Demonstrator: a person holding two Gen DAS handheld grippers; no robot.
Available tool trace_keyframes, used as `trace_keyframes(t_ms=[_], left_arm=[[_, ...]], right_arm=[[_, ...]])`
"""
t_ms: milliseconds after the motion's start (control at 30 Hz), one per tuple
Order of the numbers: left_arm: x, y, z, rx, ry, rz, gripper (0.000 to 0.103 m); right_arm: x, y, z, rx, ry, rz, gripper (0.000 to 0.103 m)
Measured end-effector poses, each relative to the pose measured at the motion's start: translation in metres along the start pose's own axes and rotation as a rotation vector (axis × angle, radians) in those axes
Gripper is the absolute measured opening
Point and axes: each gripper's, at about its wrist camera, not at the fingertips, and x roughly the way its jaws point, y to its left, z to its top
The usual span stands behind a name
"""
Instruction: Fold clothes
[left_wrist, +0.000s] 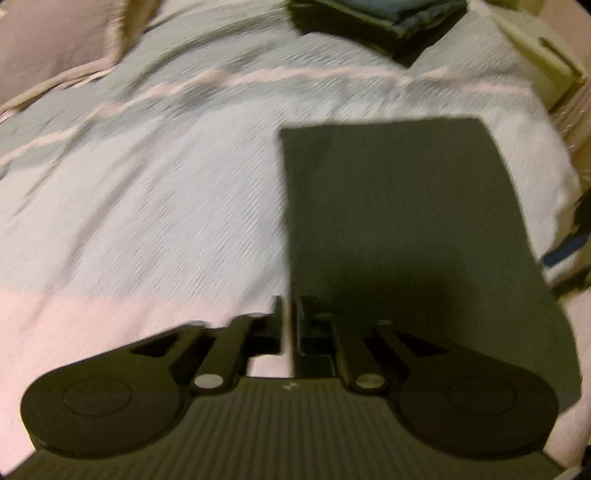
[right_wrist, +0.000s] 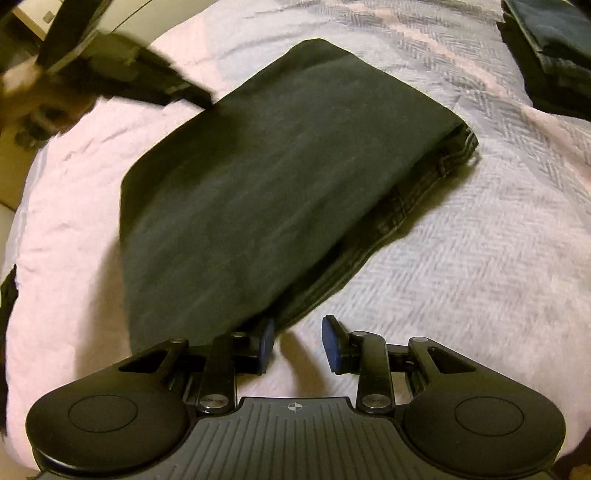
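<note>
A dark folded garment (right_wrist: 280, 177) lies flat on a bed covered by a pale quilted bedspread (right_wrist: 480, 266) with a herringbone weave and pinkish bands. In the right wrist view the garment fills the middle of the frame, running from lower left to upper right, with a stitched seam edge showing along its right side.

The right gripper (right_wrist: 297, 345) sits at the lower centre of that view with its blue-padded fingers (right_wrist: 334, 343) spread apart and nothing between them; the left pad is just at the near corner of the garment, though contact cannot be told.

In the left wrist view, which is blurred, the garment (left_wrist: 406, 221) takes up the right half of the frame. The left gripper (left_wrist: 291, 325) at lower centre has its fingers drawn together on the garment's near left edge, pinching the cloth.

A stack of folded dark clothes (left_wrist: 376, 22) rests at the top of the left wrist view, well apart from the garment; the same stack (right_wrist: 554, 55) shows in the upper right of the right wrist view.
</note>
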Motion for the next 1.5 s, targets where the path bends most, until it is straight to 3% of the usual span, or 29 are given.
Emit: trace_keyframes(t_ms=[67, 133, 233, 367, 500, 600, 667, 767, 900, 967, 1100, 1133, 1267, 1300, 1333, 1500], left_arm=[[-0.017, -0.001, -0.027, -0.032, 0.010, 0.031, 0.014], [-0.031, -0.010, -0.055, -0.060, 0.012, 0.051, 0.021], [-0.051, -0.029, -0.096, -0.094, 0.017, 0.078, 0.024], [-0.063, -0.063, -0.133, -0.037, 0.015, 0.098, 0.028], [-0.064, -0.090, -0.166, 0.028, -0.023, 0.086, 0.030], [-0.068, -0.104, -0.184, 0.071, -0.070, 0.088, 0.033], [-0.075, -0.111, -0.195, 0.096, -0.139, 0.086, 0.048], [-0.072, -0.125, -0.207, 0.228, -0.221, 0.142, 0.066], [-0.043, -0.148, -0.214, 0.540, -0.267, 0.313, 0.066], [-0.025, -0.155, -0.214, 0.682, -0.292, 0.407, 0.066], [0.001, -0.158, -0.208, 0.878, -0.343, 0.505, 0.066], [0.006, -0.158, -0.206, 0.920, -0.348, 0.518, 0.065], [0.018, -0.162, -0.199, 1.023, -0.356, 0.538, 0.062], [0.017, -0.164, -0.197, 1.028, -0.354, 0.538, 0.057], [0.014, -0.165, -0.193, 1.016, -0.350, 0.516, 0.043], [-0.016, -0.196, -0.187, 0.936, -0.319, 0.436, 0.025]], right_arm=[[-0.006, 0.007, -0.001, -0.004, -0.018, -0.008, 0.035], [-0.012, 0.018, -0.004, -0.027, -0.046, -0.023, 0.051], [-0.021, 0.043, -0.004, -0.092, -0.097, -0.051, 0.057], [-0.015, 0.097, -0.012, -0.289, -0.140, -0.053, 0.068], [0.013, 0.157, -0.033, -0.481, -0.137, -0.090, 0.070], [0.048, 0.176, -0.044, -0.596, -0.102, -0.210, 0.070], [0.075, 0.187, -0.052, -0.684, -0.073, -0.313, 0.070], [0.115, 0.203, -0.063, -0.815, -0.028, -0.469, 0.070], [0.148, 0.195, -0.070, -0.992, 0.003, -0.584, 0.070], [0.149, 0.185, -0.065, -0.994, -0.006, -0.605, 0.063], [0.127, 0.182, -0.060, -0.961, -0.043, -0.550, 0.018], [0.118, 0.181, -0.058, -0.950, -0.053, -0.542, 0.014], [0.085, 0.174, -0.056, -0.920, -0.089, -0.533, 0.013], [0.077, 0.172, -0.057, -0.918, -0.094, -0.536, 0.013], [0.066, 0.171, -0.062, -0.918, -0.100, -0.540, 0.013], [0.020, 0.163, -0.085, -0.911, -0.111, -0.554, 0.013]])
